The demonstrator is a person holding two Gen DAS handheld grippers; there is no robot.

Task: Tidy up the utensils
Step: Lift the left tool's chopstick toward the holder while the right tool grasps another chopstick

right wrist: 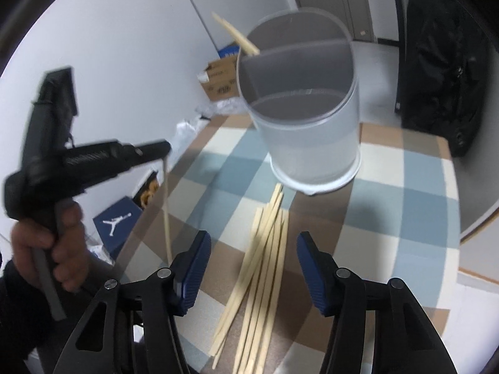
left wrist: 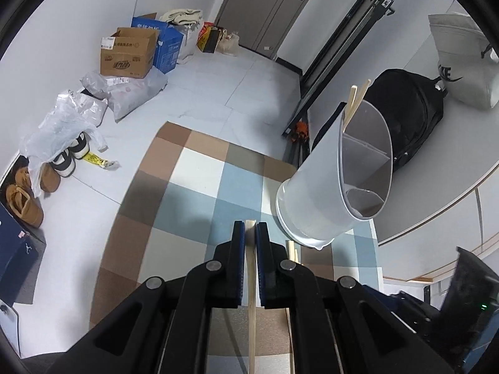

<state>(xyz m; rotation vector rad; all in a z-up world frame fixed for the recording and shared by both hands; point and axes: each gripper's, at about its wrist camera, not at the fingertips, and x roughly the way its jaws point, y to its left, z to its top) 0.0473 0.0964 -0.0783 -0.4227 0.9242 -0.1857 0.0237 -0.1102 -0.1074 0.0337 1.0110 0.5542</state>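
A white bag (left wrist: 461,62) on the round table (left wrist: 467,155) bears large black letters ending in "KE" with a swoosh, and the dark blue box (right wrist: 117,224) on the floor shows a white jumping-figure logo; the print on the brown cardboard box (left wrist: 129,53) and the blue carton (left wrist: 165,43) is too small to read. The left gripper (left wrist: 250,233) has its blue pads pressed together on a single chopstick (left wrist: 251,296), which hangs down from it over the table's left edge in the right wrist view. The right gripper (right wrist: 252,268) stands partly spread above the bundle of chopsticks (right wrist: 259,274) lying on the checked cloth (right wrist: 405,187); its pads touch none of them. Just beyond the bundle's far tips stands the grey divided holder (right wrist: 305,124), with two chopsticks (right wrist: 237,35) leaning out of its far left compartment and the other compartments open. To the holder's right the cloth lies bare up to its brown border, and a black backpack (left wrist: 405,112) stands behind the holder.
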